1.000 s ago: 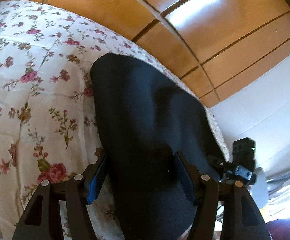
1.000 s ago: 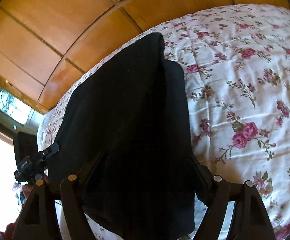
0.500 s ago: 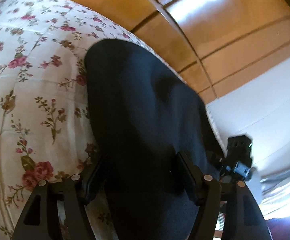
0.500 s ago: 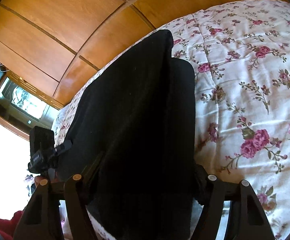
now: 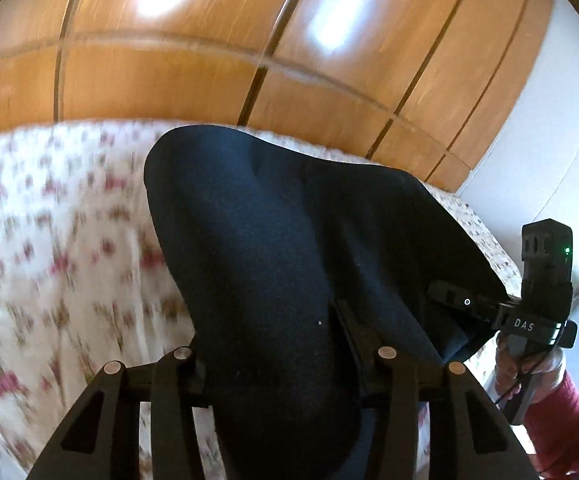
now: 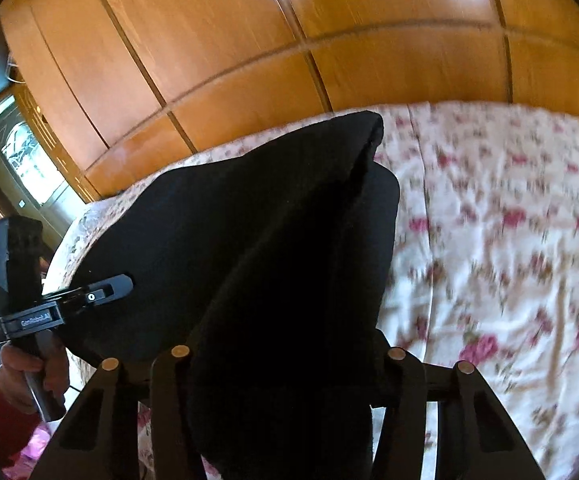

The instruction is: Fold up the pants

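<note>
Floral bedding covers the bed (image 5: pixel 61 248), and on it lie the dark pants (image 5: pixel 281 248), lifted at the near end by both grippers. Nearest in the left wrist view, the left gripper (image 5: pixel 279 344) has the cloth bunched between its fingers (image 5: pixel 353 336); they are closing, about half open, and the fabric fills the gap and hides the left pad. In the right wrist view, the right gripper (image 6: pixel 285 364) is closing in the same way around a thick fold of the pants, which covers both pads, so I cannot tell how firmly they press. Each view shows the other gripper at the side, biting the edge of the cloth, held by a hand (image 6: pixel 33 368) with a red sleeve (image 5: pixel 561 420). Farther away, the pants reach the far edge of the bed. Behind stands a wooden wardrobe (image 5: pixel 249 60); the bedding is blurred.
</note>
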`<state>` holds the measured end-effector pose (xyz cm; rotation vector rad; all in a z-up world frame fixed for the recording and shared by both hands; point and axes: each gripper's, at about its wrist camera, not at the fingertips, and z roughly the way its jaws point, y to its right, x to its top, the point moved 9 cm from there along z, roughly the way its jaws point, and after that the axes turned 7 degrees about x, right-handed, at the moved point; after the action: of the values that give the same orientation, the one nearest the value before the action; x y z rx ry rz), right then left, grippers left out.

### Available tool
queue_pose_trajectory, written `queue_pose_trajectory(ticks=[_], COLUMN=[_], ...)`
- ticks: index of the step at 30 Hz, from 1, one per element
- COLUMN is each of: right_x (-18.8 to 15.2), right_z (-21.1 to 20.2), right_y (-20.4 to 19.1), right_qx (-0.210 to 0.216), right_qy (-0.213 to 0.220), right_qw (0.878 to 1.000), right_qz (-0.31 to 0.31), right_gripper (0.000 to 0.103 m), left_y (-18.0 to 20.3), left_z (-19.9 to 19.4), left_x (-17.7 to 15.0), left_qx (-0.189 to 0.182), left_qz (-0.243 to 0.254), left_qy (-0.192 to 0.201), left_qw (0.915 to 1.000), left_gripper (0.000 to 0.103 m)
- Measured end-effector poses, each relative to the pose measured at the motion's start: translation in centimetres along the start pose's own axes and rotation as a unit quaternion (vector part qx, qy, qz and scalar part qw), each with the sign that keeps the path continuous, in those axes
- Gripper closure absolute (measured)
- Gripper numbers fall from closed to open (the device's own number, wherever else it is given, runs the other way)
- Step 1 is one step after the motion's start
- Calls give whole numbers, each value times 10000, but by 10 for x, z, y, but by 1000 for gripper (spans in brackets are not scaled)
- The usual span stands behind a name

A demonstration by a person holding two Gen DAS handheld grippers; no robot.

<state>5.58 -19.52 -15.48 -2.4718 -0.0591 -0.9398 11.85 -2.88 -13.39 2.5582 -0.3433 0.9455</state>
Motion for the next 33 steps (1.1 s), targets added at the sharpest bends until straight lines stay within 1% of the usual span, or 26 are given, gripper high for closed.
queue_pose_trajectory(ticks=[2, 3, 5, 8, 11, 16, 21, 23, 24, 25, 26, 27, 28, 29, 30, 32, 33], right_x=[14, 25, 38, 66, 92, 135, 158, 160, 157, 153, 149, 147, 144, 143, 142, 142, 142], right_z=[-1, -1, 1, 12, 24, 56, 89, 103, 108, 117, 122, 123, 123, 123, 123, 124, 124], right_y=[-1, 0, 6, 13, 28, 56, 90, 104, 109, 118, 125, 130, 136, 140, 141, 141, 141], right_qx=[34, 66, 70, -20, -74, -98, -162, -211, -248, -335, -360, -351, -332, -200, -151, -207, -248], right_qy=[178, 300, 397, 516, 592, 634, 640, 583, 530, 434, 419, 497, 566, 578, 575, 558, 559], right_qw=[9998, 9995, 9992, 9986, 9981, 9979, 9978, 9979, 9980, 9981, 9979, 9976, 9969, 9963, 9962, 9965, 9965], right_qz=[-16, -28, -23, -79, -129, -71, 76, 187, 227, 281, 330, 342, 443, 603, 640, 592, 562], right_gripper=[50, 51, 51, 51, 51, 51, 50, 50, 50, 48, 40, 30, 29, 29, 28, 27, 27], left_y=[1, 1, 0, -2, -6, -21, -36, -42, -46, -50, -54, -56, -59, -62, -65, -67, -68], left_z=[-3, -2, 5, 23, 49, 94, 136, 155, 164, 170, 170, 169, 169, 168, 169, 168, 167], left_x=[19, 25, 43, 70, 96, 125, 137, 136, 130, 128, 127, 125, 121, 118, 117, 115, 114], left_qx=[75, 99, 192, 316, 445, 498, 580, 624, 690, 697, 612, 571, 560, 559, 539, 549, 568], left_qz=[160, 208, 261, 317, 390, 232, 189, 189, 182, 133, 71, 47, 42, 13, -69, -132, -149], left_qy=[230, 282, 365, 439, 483, 430, 307, 137, 18, 26, 157, 249, 351, 410, 420, 397, 400], left_qw=[9996, 9993, 9988, 9980, 9971, 9976, 9977, 9978, 9974, 9975, 9980, 9980, 9978, 9976, 9976, 9976, 9975], left_gripper=[55, 55, 55, 55, 55, 54, 54, 53, 51, 46, 42, 39, 35, 32, 31, 27, 26])
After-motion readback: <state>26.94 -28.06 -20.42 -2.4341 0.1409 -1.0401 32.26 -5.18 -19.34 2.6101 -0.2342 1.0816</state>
